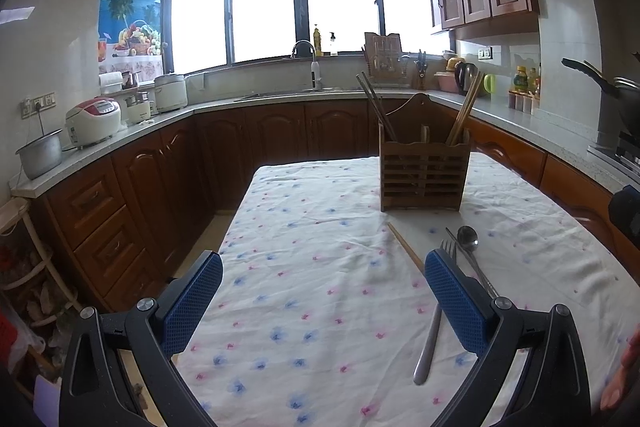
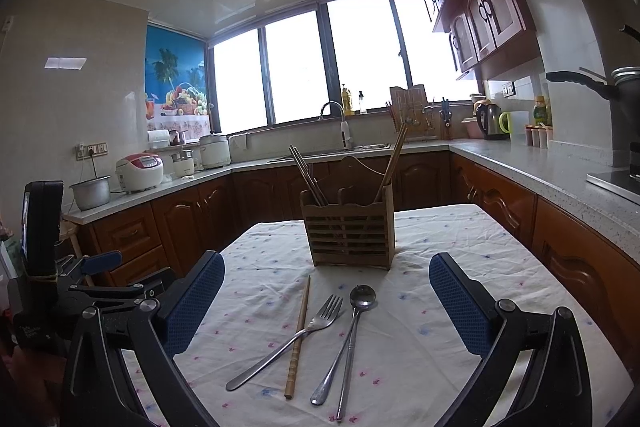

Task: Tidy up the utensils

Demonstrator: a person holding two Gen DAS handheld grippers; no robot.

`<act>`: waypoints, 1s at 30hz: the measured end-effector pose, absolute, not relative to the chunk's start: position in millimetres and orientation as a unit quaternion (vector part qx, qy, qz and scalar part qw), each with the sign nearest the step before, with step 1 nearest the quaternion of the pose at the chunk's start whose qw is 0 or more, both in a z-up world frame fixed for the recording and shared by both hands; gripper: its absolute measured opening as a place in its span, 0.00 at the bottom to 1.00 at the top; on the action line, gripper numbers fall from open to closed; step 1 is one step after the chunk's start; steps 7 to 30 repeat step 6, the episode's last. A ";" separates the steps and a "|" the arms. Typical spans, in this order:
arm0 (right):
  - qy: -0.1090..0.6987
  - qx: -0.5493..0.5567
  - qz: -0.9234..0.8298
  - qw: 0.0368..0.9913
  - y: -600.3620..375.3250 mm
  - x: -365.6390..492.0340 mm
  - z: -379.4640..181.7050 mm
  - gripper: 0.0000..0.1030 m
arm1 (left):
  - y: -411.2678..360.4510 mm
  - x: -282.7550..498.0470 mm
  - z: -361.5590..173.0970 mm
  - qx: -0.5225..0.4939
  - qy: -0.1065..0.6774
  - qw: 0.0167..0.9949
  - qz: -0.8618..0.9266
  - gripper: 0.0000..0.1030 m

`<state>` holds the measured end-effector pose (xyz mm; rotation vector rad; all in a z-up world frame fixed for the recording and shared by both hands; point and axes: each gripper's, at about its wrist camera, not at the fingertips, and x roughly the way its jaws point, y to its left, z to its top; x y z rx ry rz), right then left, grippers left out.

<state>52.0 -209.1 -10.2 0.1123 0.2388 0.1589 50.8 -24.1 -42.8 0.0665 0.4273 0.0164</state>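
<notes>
Here the fork (image 2: 298, 335), wooden chopstick (image 2: 298, 339) and spoon (image 2: 346, 343) lie between the right gripper's (image 2: 326, 301) wide-open, empty fingers, holder (image 2: 348, 235) at twelve o'clock; the left gripper (image 1: 323, 291) gapes empty too.

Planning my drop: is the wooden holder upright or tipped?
Upright: the wooden holder stands flat on the tablecloth, chopsticks leaning inside.

A table under a white cloth with pink and blue flowers (image 2: 440, 239) carries a slatted wooden utensil holder (image 2: 349, 231), a steel fork (image 2: 296, 335), a steel spoon (image 2: 352, 331), a thin metal chopstick (image 2: 347, 379) and a wooden chopstick (image 2: 298, 339)
</notes>
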 end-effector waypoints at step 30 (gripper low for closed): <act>0.123 0.058 0.078 0.988 -209.1 54.1 -11.8 1.00 | -27.4 55.7 -41.7 0.030 0.215 0.976 0.005 0.99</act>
